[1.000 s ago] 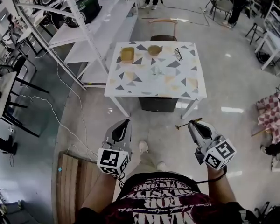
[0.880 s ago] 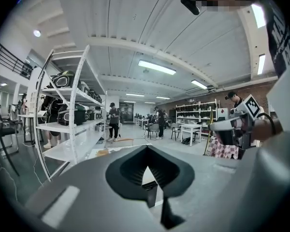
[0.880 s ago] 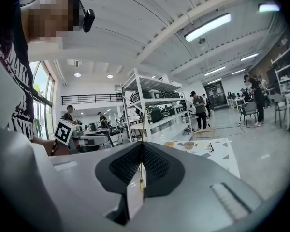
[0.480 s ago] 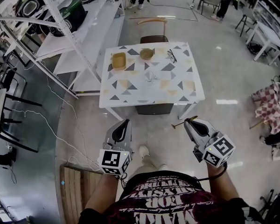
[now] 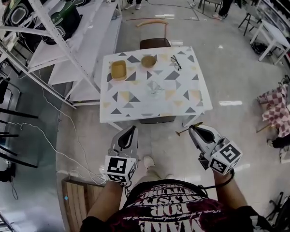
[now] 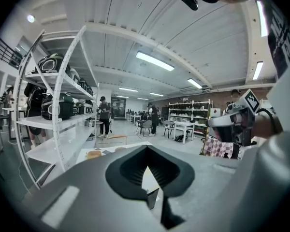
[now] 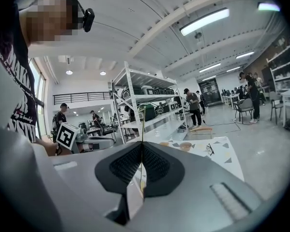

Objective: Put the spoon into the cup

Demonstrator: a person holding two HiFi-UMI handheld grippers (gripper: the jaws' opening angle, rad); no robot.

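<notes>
Standing well back from the triangle-patterned table (image 5: 135, 108), the person holds both grippers over the floor. A white shelving rack (image 5: 63, 47) runs along the left, a wooden pallet (image 5: 79, 197) lies at the near left, and a chair (image 5: 153, 42) sits at the table's far side. On the table are a yellow bowl (image 5: 118, 69), a smaller round bowl (image 5: 148, 61), spectacles (image 5: 176, 62) and, near the middle, a clear cup (image 5: 153, 87), faint and hard to make out. The right gripper (image 5: 194, 128) is clamped on a thin spoon (image 5: 186, 129) pointing left. The left gripper (image 5: 132, 129) has its jaws together, holding nothing. A dark object (image 5: 157, 120) is half hidden under the table.
</notes>
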